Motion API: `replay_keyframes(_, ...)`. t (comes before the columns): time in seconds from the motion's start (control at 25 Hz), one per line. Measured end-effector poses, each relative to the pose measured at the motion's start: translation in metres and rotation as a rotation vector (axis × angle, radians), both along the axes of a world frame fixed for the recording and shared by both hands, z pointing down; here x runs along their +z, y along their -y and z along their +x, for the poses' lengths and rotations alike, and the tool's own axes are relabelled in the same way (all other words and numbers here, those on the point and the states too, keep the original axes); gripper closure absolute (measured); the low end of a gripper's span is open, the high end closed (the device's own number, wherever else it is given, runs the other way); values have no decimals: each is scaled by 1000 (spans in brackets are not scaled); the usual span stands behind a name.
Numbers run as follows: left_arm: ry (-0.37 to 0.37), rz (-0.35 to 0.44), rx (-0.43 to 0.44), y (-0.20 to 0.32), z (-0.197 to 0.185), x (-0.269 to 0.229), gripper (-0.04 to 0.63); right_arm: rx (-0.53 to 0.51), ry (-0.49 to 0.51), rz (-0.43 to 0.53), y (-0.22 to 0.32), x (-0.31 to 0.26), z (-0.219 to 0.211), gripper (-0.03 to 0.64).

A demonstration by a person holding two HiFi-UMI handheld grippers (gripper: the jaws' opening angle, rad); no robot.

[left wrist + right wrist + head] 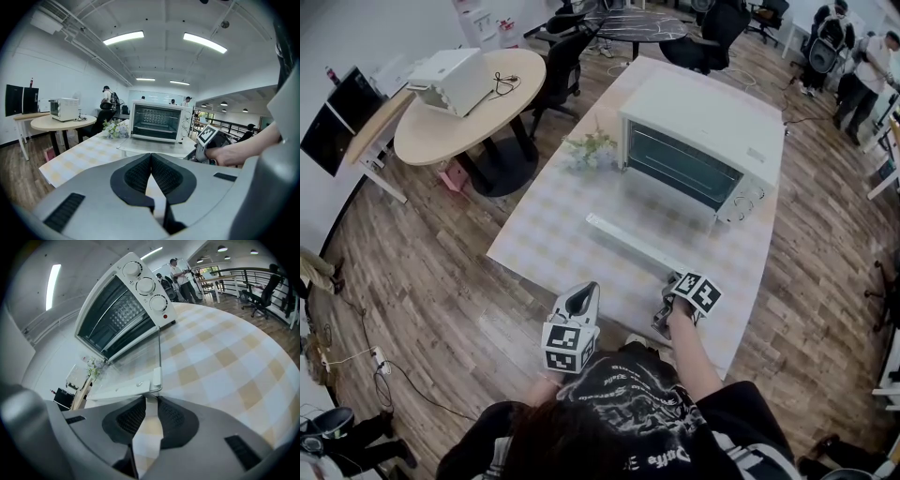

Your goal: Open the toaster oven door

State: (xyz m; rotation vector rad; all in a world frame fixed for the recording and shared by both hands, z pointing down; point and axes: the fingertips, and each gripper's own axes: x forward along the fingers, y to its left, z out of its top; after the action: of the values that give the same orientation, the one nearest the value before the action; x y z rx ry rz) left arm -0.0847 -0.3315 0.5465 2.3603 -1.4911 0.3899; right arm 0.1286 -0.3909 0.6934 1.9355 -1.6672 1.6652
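Observation:
The white toaster oven (pixel 698 127) stands at the far end of the checked table (pixel 553 234). Its glass door (pixel 661 211) is folded down flat, and the white handle bar (pixel 628 242) faces me. My right gripper (pixel 673 281) hovers just short of the handle's right end (pixel 156 378); its jaws stand slightly apart with only tablecloth showing between them (pixel 150 401). My left gripper (pixel 589 291) is held back near the table's near edge, shut with nothing in it (pixel 151 154). The left gripper view shows the lit oven cavity (pixel 159 122).
A small bunch of flowers (pixel 589 148) sits left of the oven. A round wooden table (pixel 469 127) with a second white oven (pixel 450 80) stands at the left, with office chairs (pixel 558 56) behind. People (pixel 862 70) stand at the far right.

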Motion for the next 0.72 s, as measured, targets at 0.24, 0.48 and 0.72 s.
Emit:
replay_keyframes(0.24, -7, -4, 3, 0, -1, 0, 575, -5, 7, 7, -9, -5, -3, 524)
replay_keyframes(0.48, -39, -21, 39, -7, 7, 8, 575, -79, -16, 78, -39, -18, -7, 508)
replay_keyframes(0.72, -65, -40, 111, -20, 15, 11, 575, -211, -185, 253, -63, -62, -3, 508)
